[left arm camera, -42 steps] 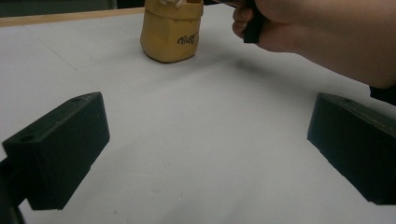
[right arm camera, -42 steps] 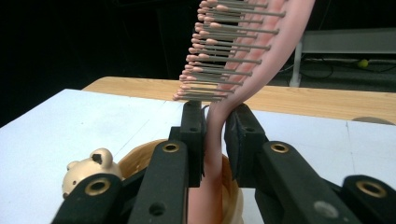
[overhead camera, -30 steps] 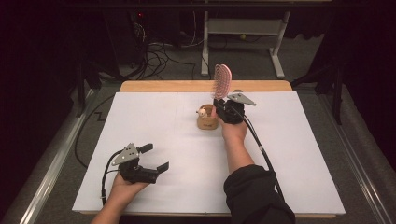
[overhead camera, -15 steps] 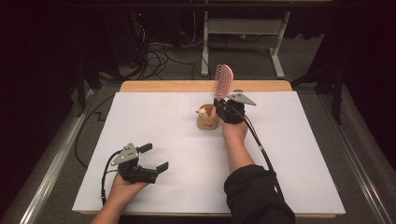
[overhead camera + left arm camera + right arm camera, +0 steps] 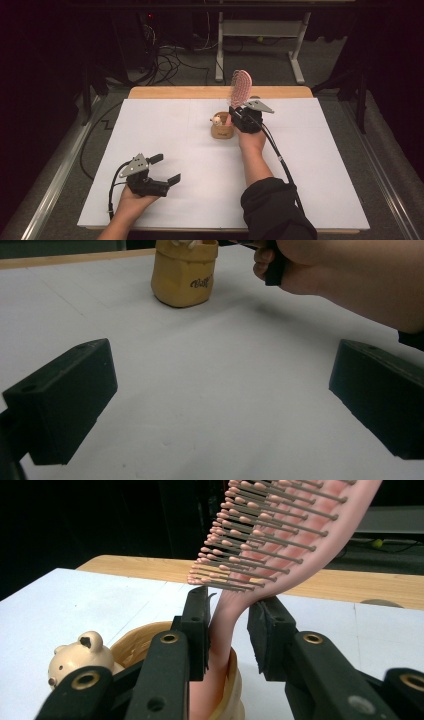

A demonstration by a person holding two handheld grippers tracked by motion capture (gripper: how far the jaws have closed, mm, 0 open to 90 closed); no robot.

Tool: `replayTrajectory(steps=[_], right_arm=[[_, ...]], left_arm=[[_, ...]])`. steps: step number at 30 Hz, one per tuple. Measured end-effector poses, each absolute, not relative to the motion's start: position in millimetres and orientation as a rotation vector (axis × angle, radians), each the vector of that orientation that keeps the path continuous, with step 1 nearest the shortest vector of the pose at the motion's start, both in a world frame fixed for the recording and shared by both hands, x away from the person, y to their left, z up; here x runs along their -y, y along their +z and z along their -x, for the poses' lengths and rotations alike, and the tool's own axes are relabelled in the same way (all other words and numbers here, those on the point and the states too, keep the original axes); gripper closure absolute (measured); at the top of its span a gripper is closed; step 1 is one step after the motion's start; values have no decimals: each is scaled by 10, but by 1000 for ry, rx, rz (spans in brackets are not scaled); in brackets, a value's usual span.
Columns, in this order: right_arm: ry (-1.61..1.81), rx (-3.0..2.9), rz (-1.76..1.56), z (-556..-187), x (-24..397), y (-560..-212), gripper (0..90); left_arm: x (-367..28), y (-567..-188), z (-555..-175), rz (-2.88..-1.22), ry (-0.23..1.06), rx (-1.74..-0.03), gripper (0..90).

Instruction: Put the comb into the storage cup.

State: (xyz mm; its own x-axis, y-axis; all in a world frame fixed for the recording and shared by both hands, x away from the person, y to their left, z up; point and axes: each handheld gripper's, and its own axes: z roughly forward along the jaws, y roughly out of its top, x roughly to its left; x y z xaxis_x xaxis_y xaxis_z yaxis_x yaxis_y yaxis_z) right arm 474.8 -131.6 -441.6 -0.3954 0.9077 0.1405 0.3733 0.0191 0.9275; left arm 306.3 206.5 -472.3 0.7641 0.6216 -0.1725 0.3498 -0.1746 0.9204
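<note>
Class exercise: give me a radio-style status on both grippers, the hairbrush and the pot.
Right gripper jaws just opening, brush handle between, gap on one side. Pink hairbrush standing handle-down in tan pot. Left gripper open, idle, near table edge. Nothing blocking.

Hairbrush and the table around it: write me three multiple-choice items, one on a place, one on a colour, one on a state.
1. Where does the hairbrush handle sit?
A. In the tan pouch
B. Flat on the white sheet
C. On the floor

2. What colour is the hairbrush?
A. Blue
B. Pink
C. Green

3. How is the left hand-held gripper?
A. Shut on the hairbrush
B. Shut on the tan pouch
C. Open, nothing between its jaws

Answers:
1 A: the right gripper view shows the handle going down into the tan pouch.
2 B: its body and bristle tips are pink.
3 C: the left gripper view shows its jaws wide apart over bare white sheet.
</note>
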Motion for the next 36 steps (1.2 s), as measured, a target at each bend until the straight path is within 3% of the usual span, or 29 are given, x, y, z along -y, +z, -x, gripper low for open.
replayTrajectory(steps=[17, 36], right_arm=[[1359, -1810, -1297, -4751, 1316, -4429, 686], [1357, -1844, -1300, -4744, 1352, -4411, 587]], left_arm=[[-2072, -4717, -3063, -1778, 288, -764, 0], [-2061, -4729, -3080, -1775, 278, -764, 0]])
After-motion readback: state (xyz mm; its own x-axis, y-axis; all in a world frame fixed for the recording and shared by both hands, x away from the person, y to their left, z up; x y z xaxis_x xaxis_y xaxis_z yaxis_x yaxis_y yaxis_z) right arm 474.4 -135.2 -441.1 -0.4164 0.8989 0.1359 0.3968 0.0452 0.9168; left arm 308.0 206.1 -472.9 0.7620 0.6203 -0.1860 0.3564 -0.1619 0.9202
